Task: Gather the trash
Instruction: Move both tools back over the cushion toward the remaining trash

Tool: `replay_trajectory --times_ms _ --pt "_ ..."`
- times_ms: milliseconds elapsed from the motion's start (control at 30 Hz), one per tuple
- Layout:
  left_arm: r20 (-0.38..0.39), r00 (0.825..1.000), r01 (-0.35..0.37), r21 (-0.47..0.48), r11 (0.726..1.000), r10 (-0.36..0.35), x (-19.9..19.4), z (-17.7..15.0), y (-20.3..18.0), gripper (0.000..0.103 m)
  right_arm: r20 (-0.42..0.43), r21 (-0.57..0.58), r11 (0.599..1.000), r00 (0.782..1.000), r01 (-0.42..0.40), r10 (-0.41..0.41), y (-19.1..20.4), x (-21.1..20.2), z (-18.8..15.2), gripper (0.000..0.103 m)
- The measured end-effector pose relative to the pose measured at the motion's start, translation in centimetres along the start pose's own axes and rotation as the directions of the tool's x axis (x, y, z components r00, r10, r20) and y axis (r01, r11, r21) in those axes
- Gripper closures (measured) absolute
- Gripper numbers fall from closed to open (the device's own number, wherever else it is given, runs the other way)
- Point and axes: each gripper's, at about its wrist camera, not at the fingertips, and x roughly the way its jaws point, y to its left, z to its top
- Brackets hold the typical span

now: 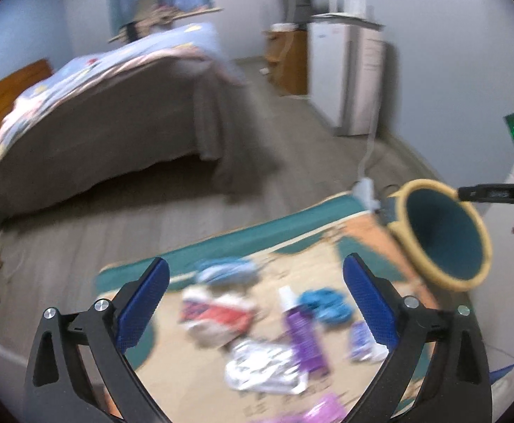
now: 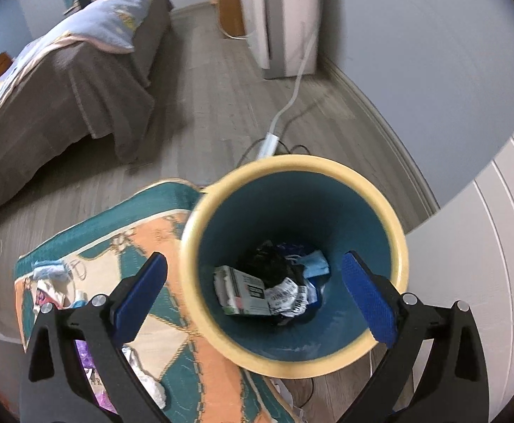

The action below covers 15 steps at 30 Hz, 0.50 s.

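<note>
A teal bin with a yellow rim (image 2: 391,225) stands at the rug's corner; inside lie a small carton (image 2: 243,290), crumpled paper and a blue mask. My right gripper (image 2: 255,275) hangs open over the bin's mouth with nothing between its fingers. My left gripper (image 1: 257,280) is open and empty above the rug (image 1: 362,232), where trash lies blurred: a purple bottle (image 1: 301,335), a red and white wrapper (image 1: 218,313), a silver wrapper (image 1: 260,370), blue crumpled pieces (image 1: 327,305). The bin (image 1: 444,232) shows at the right in the left wrist view, with the other gripper's body beside it.
A bed (image 1: 98,120) with a brown skirt stands at the left. A white appliance (image 1: 348,77) and a wooden cabinet (image 1: 288,60) line the far wall. A white cable and plug (image 2: 274,134) lie on the floor behind the bin. A white panelled surface (image 2: 496,246) is at the right.
</note>
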Motion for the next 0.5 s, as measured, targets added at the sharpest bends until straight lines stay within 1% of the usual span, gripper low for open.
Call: replay_trajectory --times_ms 100,200,300,400,500 --pt "-0.003 0.999 -0.043 -0.042 0.998 0.043 -0.6 -1.5 2.9 0.005 0.018 -0.039 0.999 1.0 -0.021 0.021 1.8 -0.3 0.0 0.006" --pt "0.004 0.997 -0.082 -0.071 0.994 0.082 -0.6 -2.6 4.7 0.005 0.038 -0.077 0.997 0.999 -0.03 0.033 3.9 -0.5 -0.2 0.006" --pt "-0.006 0.997 -0.079 -0.09 0.993 0.079 -0.1 -2.9 5.6 0.005 0.046 -0.125 0.991 0.998 -0.036 0.042 6.5 -0.5 -0.8 0.006" --pt "-0.008 0.996 -0.093 -0.069 0.993 0.092 0.2 -3.2 6.2 0.005 0.03 -0.195 0.979 0.997 -0.067 0.074 9.6 -0.3 -1.6 0.006" --pt "-0.03 0.995 -0.097 -0.086 0.992 0.095 0.9 -3.7 7.2 0.005 0.011 -0.244 0.964 0.994 -0.103 0.109 12.2 0.0 -2.3 0.006"
